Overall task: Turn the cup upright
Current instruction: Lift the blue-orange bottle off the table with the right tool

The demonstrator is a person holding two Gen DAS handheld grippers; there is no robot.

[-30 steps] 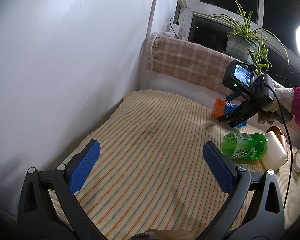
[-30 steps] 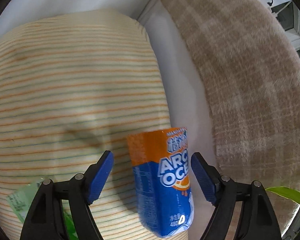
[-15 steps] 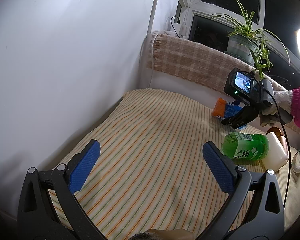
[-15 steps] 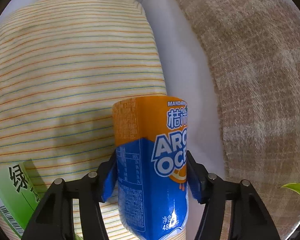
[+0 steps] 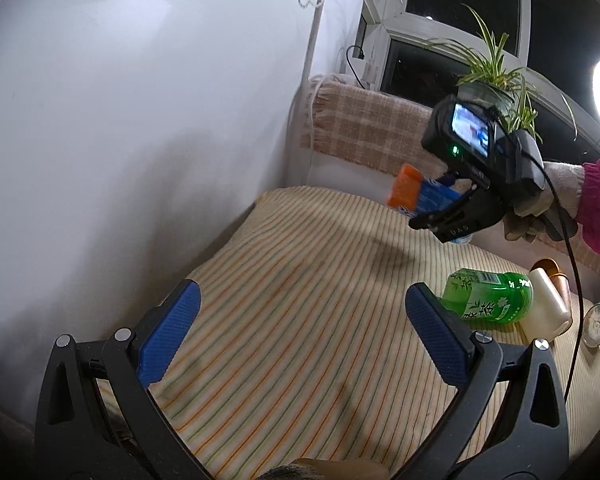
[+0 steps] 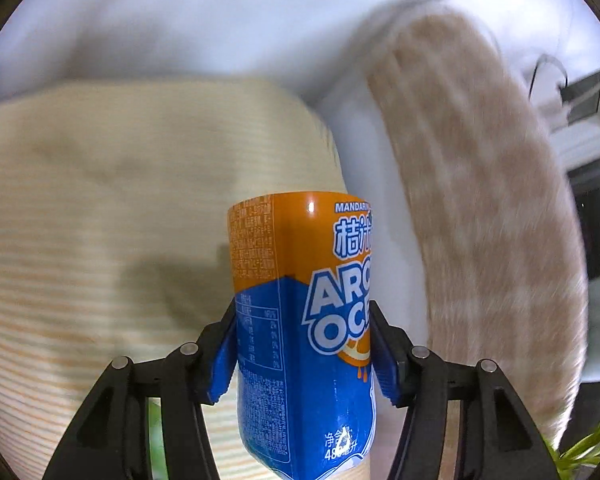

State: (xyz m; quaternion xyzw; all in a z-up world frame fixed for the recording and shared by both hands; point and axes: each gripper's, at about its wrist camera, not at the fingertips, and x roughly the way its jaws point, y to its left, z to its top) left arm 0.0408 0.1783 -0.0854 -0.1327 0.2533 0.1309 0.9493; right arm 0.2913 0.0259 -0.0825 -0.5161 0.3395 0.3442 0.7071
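My right gripper (image 6: pixel 302 350) is shut on an orange and blue drink bottle (image 6: pixel 300 320) and holds it off the striped cushion (image 6: pixel 100 184), its orange end pointing away from me. In the left wrist view the same bottle (image 5: pixel 416 196) hangs in the right gripper (image 5: pixel 444 208) above the cushion (image 5: pixel 300 300) near the back. My left gripper (image 5: pixel 300 332) is open and empty, low over the front of the cushion.
A green tea bottle (image 5: pixel 488 296) lies on its side at the right, next to a cream cup (image 5: pixel 546 308) and a copper cup (image 5: pixel 552 272). A plaid blanket (image 5: pixel 372 136) covers the backrest. A white wall (image 5: pixel 140 120) is on the left. A potted plant (image 5: pixel 496 80) stands behind.
My right gripper closed on the orange and blue bottle and lifted it off the cushion. My left gripper stayed open in place.
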